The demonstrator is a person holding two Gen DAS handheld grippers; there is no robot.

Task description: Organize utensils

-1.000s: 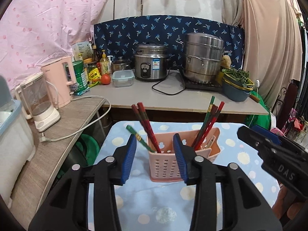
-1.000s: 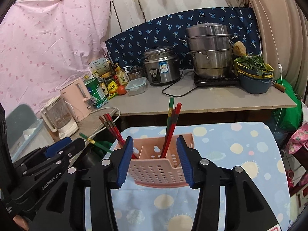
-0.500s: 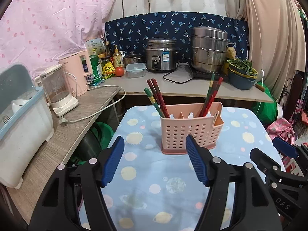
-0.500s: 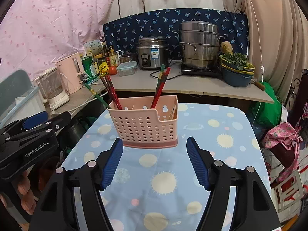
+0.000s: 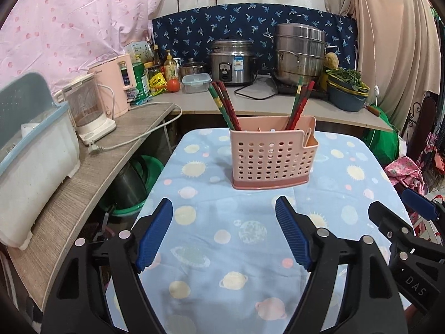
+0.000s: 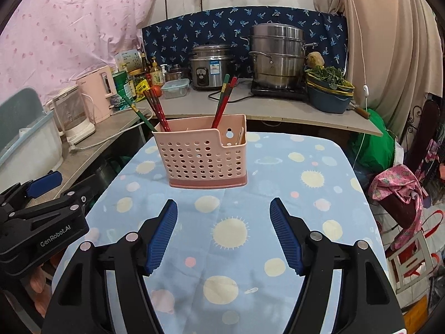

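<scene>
L jaws: left gripper (image 5: 224,233) wide apart & opening further, nothing btwn the pads, only tablecloth (image 5: 211,253) under the gap.
R jaws: right gripper (image 6: 224,233) also spread wide, empty, no contact w/ anything; hovers over cloth, short of the caddy.
L side of scene: counter (image 5: 91,167) w/ white dish bin (image 5: 33,164), glass kettle (image 5: 83,105), pink kettle (image 5: 114,83). Not part of the job, as far as I can tell.
Caddy pos: pink perforated utensil caddy (image 5: 271,153) stands upright on the cloth, centre-far end of table, well ahead of both grippers, apart from them.
Caddy look: rigid plastic, round holes all over the front wall, darker base tray, stepped-down lower section at its right end; inner dividers make compartments.
L compartment: left chopsticks (image 5: 225,105), red + green, lean out to the left.
R compartment: right chopsticks (image 5: 299,103), red + green, lean right, nearly upright.
Small end slot: something pale sticks up there, prob. a spoon or similar; too small to tell.
Done: all utensils in view sit inside the caddy; none loose on the cloth.
Left: looks about finished, imo. Maybe mixed colours still need sorting per compartment, can't judge from the task line.
R side of scene: other gripper's black body at the frame edge in each view, bags + clutter on floor beyond table.
</scene>
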